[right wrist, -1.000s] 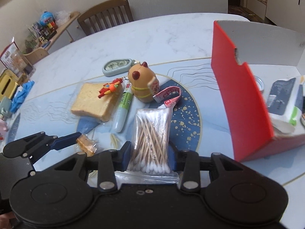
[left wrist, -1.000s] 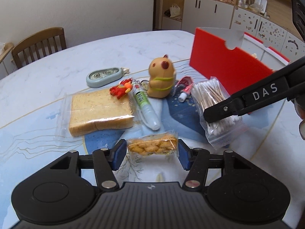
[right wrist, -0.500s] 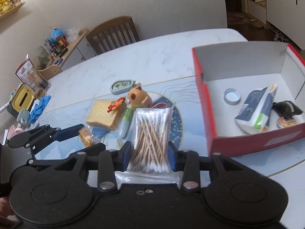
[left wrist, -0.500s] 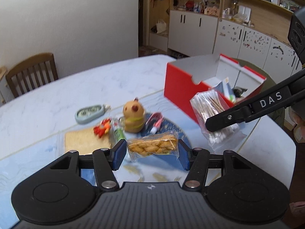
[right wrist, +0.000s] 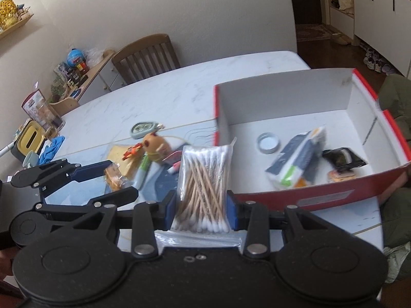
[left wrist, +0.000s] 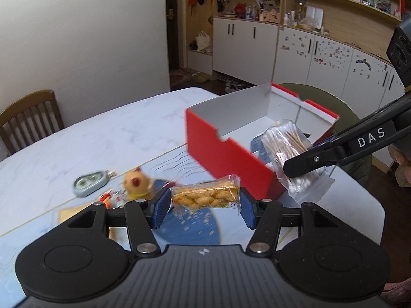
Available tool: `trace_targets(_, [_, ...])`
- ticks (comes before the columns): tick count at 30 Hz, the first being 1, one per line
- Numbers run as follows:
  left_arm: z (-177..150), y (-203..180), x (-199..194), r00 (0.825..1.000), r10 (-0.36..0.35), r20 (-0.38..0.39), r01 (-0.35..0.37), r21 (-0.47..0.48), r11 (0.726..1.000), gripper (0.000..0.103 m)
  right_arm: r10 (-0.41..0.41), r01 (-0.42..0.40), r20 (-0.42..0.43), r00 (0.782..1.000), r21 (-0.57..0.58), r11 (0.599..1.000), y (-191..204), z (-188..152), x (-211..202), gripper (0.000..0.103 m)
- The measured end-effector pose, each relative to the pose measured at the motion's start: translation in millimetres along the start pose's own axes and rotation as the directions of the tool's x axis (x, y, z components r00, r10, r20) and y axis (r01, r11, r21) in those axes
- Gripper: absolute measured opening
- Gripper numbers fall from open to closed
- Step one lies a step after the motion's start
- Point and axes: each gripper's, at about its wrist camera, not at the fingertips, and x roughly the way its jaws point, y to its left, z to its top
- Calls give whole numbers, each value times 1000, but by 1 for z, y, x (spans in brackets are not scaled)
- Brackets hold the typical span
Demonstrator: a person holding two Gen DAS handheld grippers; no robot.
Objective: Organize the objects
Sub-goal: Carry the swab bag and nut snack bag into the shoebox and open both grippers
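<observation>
My left gripper (left wrist: 204,211) is shut on a clear cracker packet (left wrist: 205,196), held above the table just short of the red box (left wrist: 228,157). My right gripper (right wrist: 201,211) is shut on a bag of cotton swabs (right wrist: 203,187), raised near the box's near left corner. In the left wrist view the swab bag (left wrist: 290,154) hangs over the box's front wall with the right gripper's finger across it. The red box (right wrist: 321,195) holds a tissue pack (right wrist: 298,164), a round lid (right wrist: 268,143) and a dark wrapped snack (right wrist: 343,157). The left gripper (right wrist: 108,177) shows at the left of the right wrist view.
On the table lie a bread slice in a bag (right wrist: 120,157), a brown plush toy (right wrist: 155,146), a green tube (right wrist: 142,172), an orange toy (right wrist: 132,151), a pink tube (right wrist: 174,160) and a grey oval case (right wrist: 142,129). A wooden chair (right wrist: 146,56) stands behind the table.
Both grippers have risen and moved toward the red box with their loads. The box interior has come into view, and the items left on the table look smaller and farther away.
</observation>
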Motion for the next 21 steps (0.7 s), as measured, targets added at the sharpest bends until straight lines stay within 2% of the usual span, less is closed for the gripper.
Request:
trace_targets(11, [36, -53, 39, 999, -34, -5, 35, 62, 997, 56, -32, 31, 19, 999, 29, 999, -65, 12, -15, 38])
trace_targets(21, [67, -81, 91, 998, -24, -51, 29, 102, 994, 56, -64, 63, 26, 998, 37, 997, -114, 30, -13, 38])
